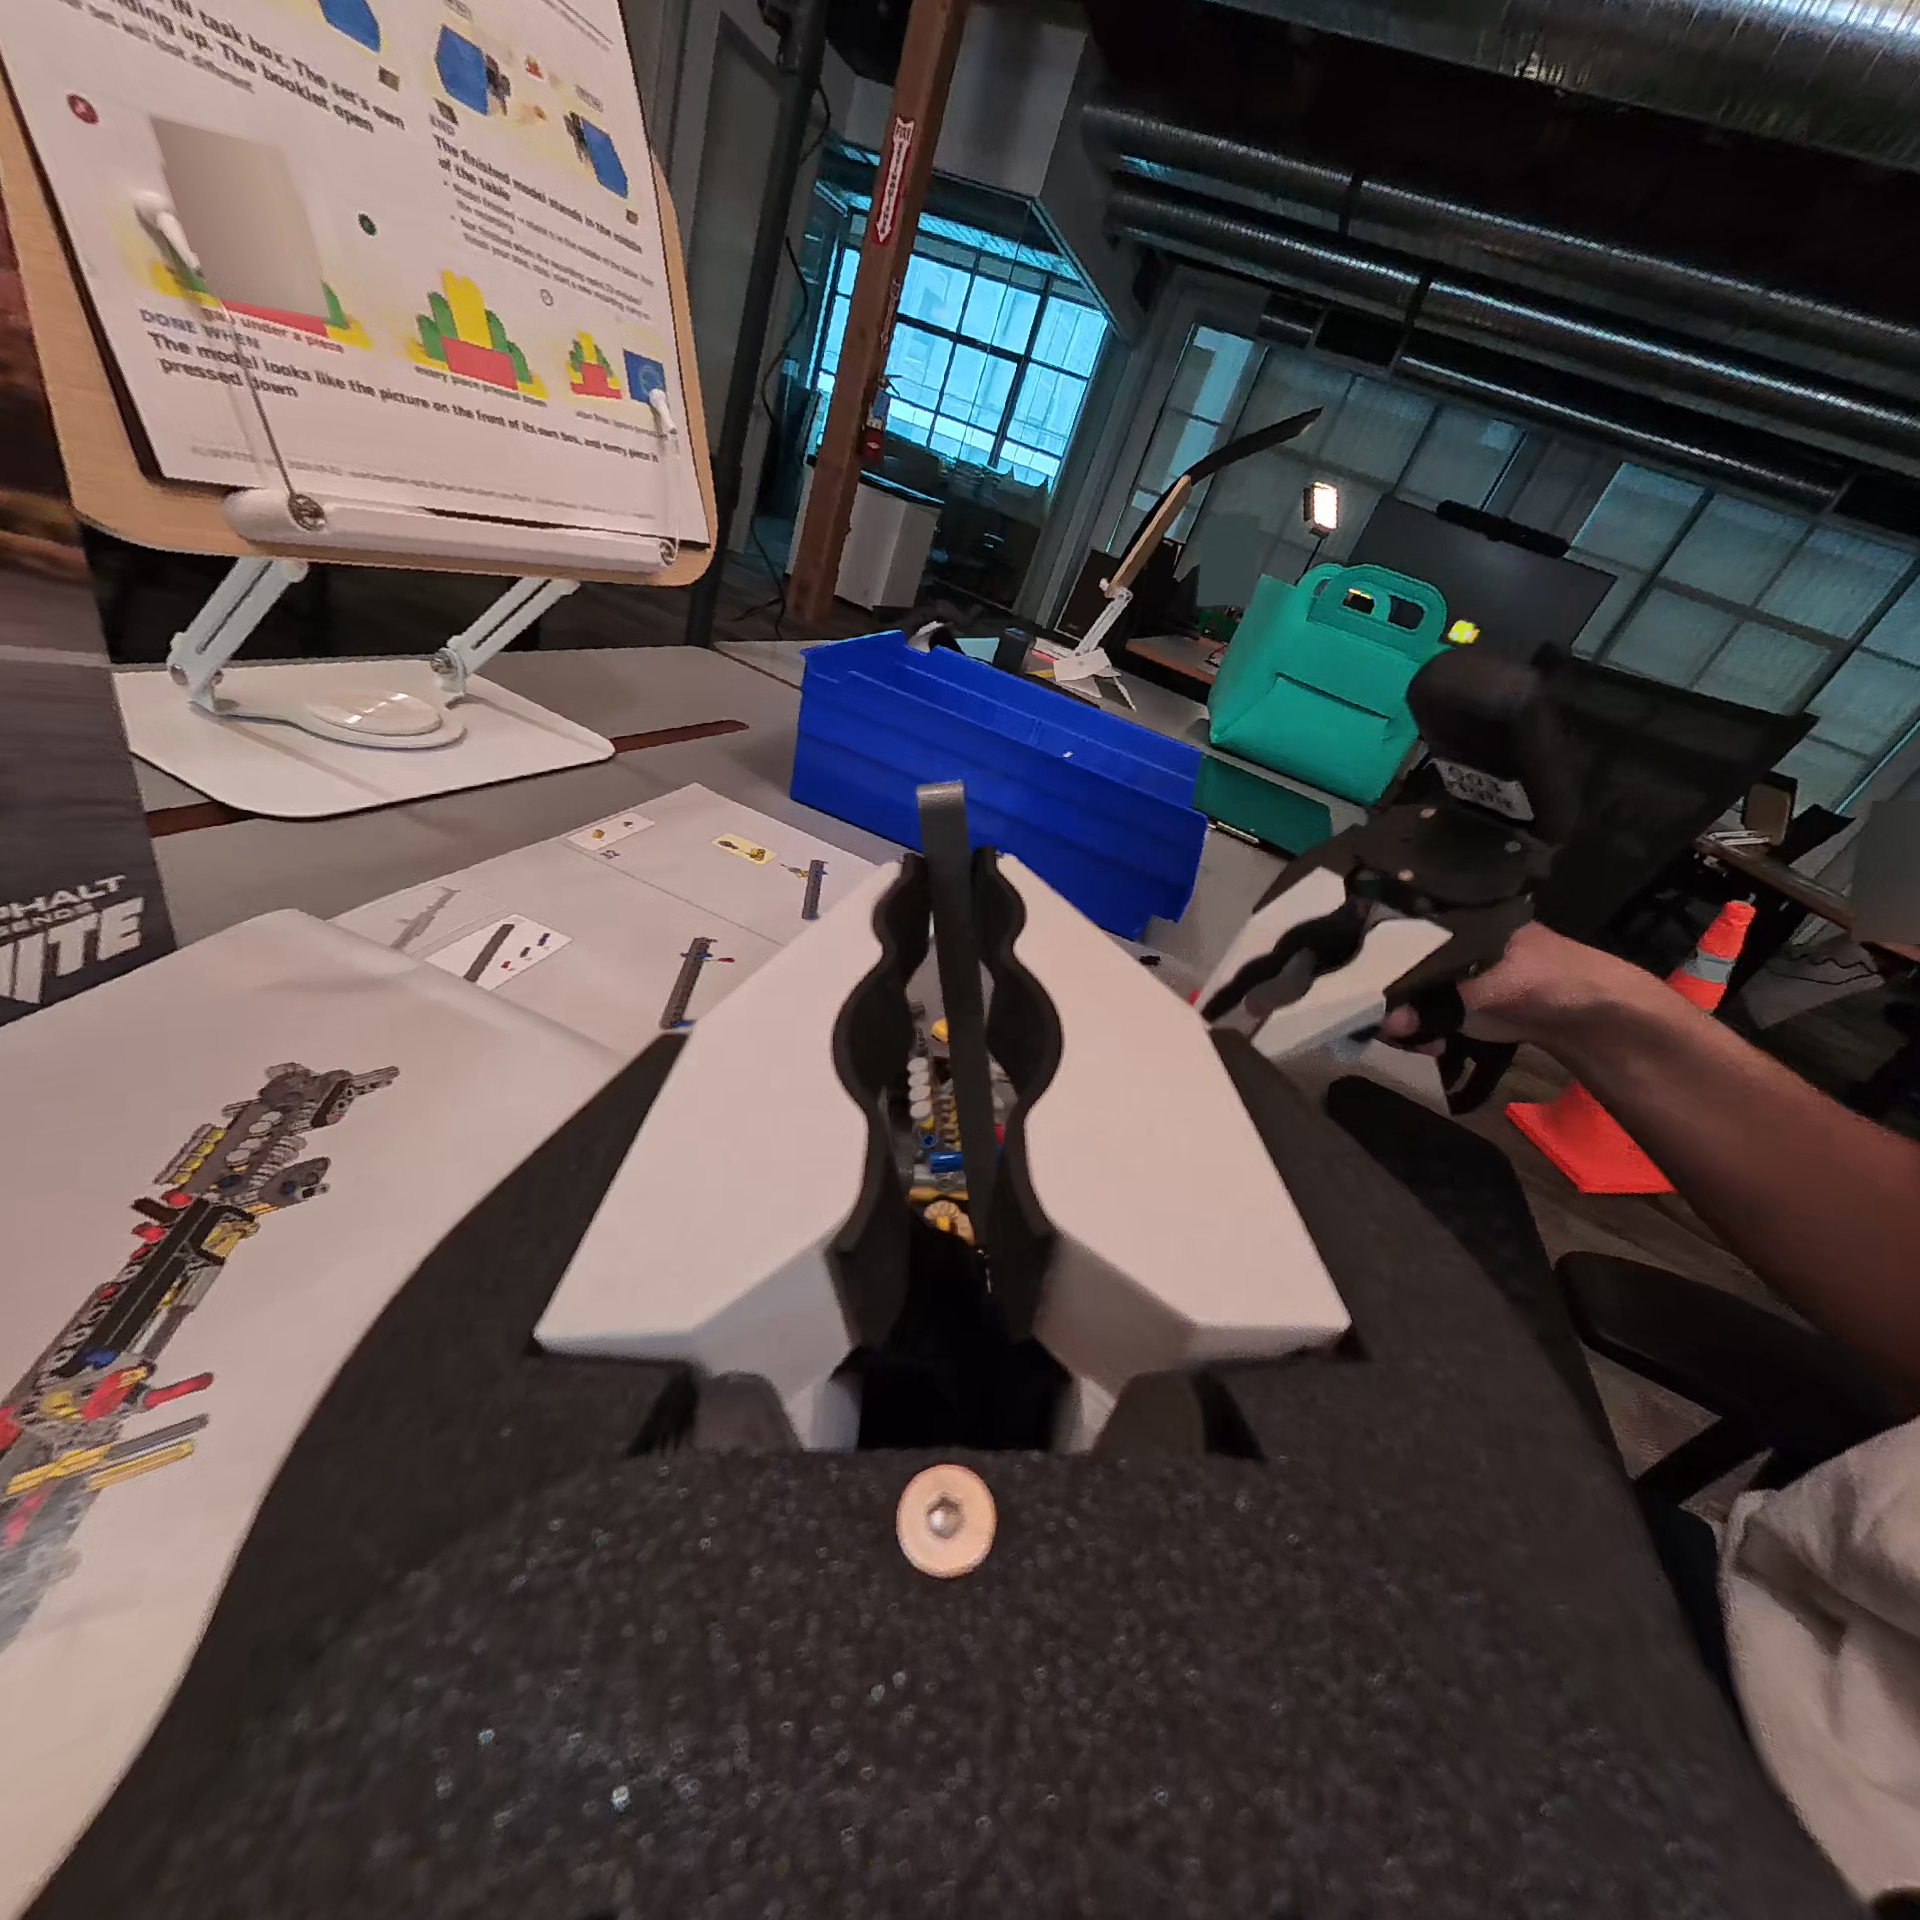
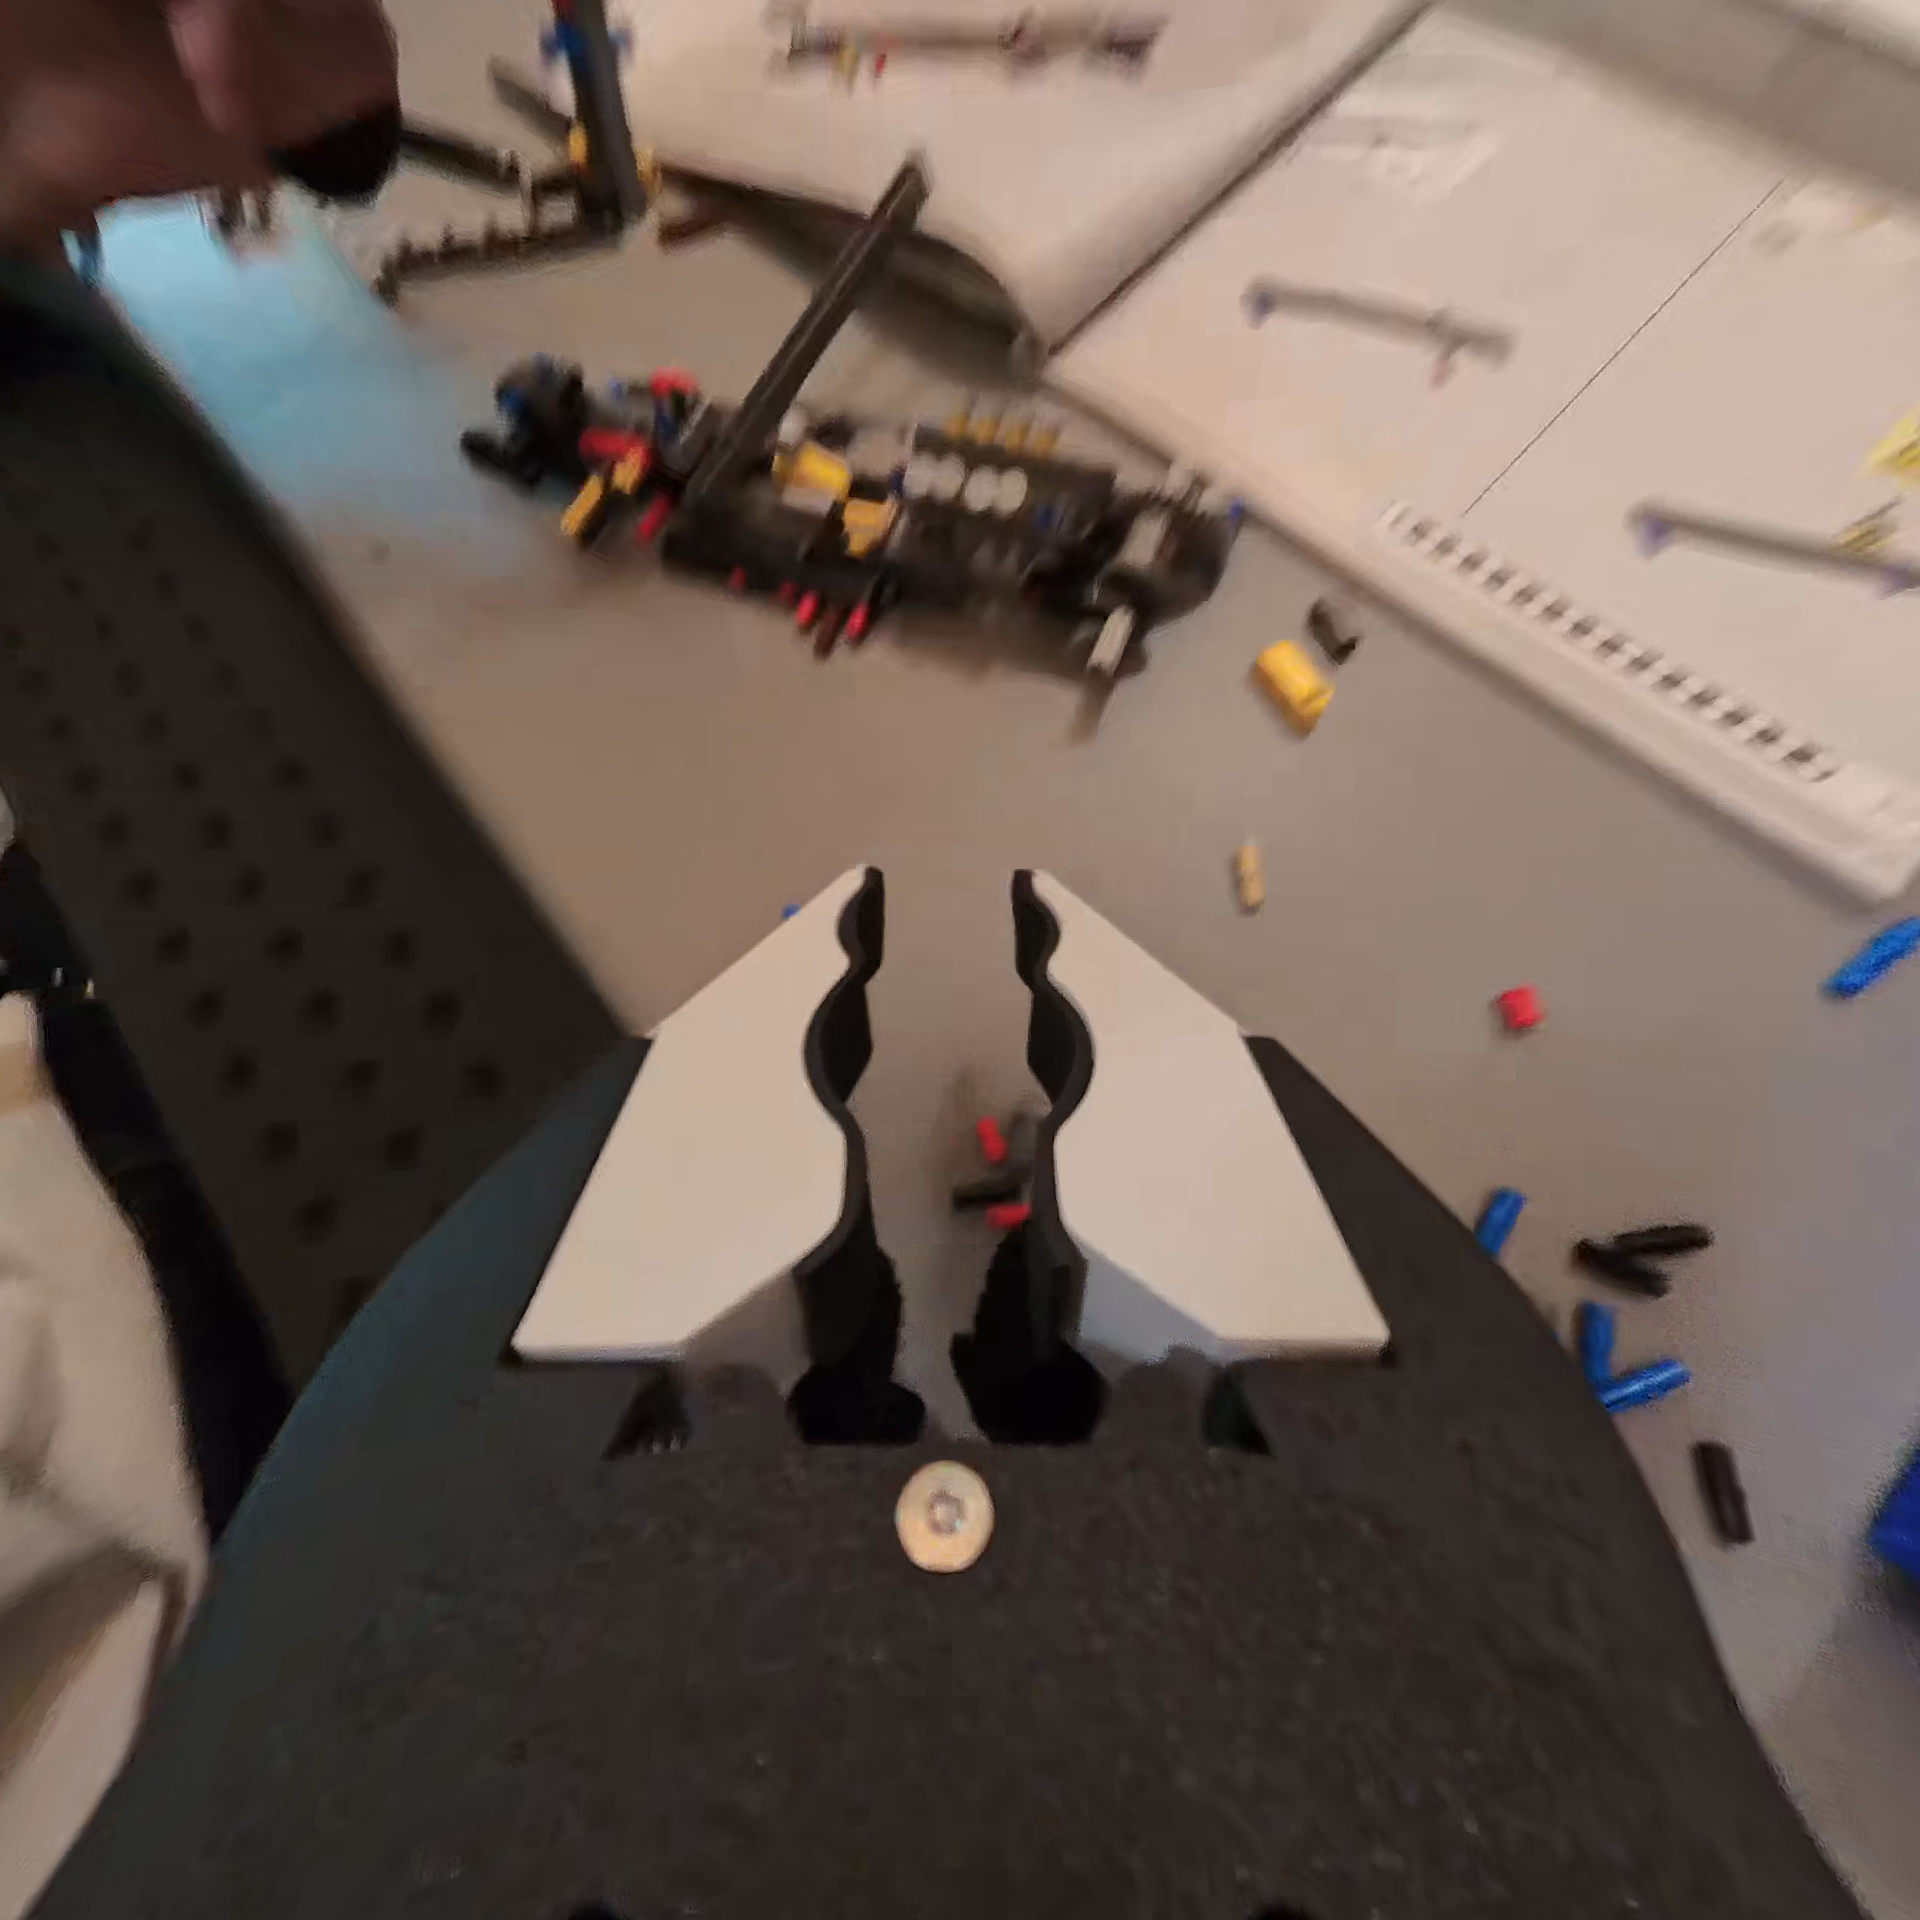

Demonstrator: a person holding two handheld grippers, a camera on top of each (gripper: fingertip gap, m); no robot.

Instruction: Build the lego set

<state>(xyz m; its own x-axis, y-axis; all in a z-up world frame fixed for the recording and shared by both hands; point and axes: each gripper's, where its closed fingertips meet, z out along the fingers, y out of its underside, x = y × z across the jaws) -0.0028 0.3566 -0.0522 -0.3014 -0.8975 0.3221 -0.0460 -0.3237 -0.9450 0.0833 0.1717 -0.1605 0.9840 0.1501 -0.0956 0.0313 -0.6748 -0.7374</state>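
the left gripper [image 1: 961,873] is clamped narrow on a long dark grey beam [image 1: 954,987] that stands nearly upright between its fingers and pokes out past the tips. below it, glimpsed through the gap between the fingers, sits the partly built lego model [image 1: 940,1122], showing yellow, white and blue bits.

the right gripper [image 2: 948,883] hangs above the grey table [image 2: 727,790] with its fingers apart, a clear gap between them and nothing held. under that gap lie a few small red and black pins [image 2: 992,1174]. more loose pieces lie to its right: blue pins [image 2: 1642,1382], a black connector [image 2: 1636,1252], a small red piece [image 2: 1519,1008] and a yellow block [image 2: 1291,673].

farther ahead of the right gripper, well apart from it, the model [image 2: 883,509] lies flat on the table: a long, dark, low frame with yellow, red, white and blue parts, blurred. the dark beam [image 2: 821,322] rises slanting from it. beyond lie open instruction pages [image 2: 1403,260].

in the left wrist view, a blue bin [image 1: 997,769] and a stand holding a printed sheet [image 1: 395,260] sit farther back.
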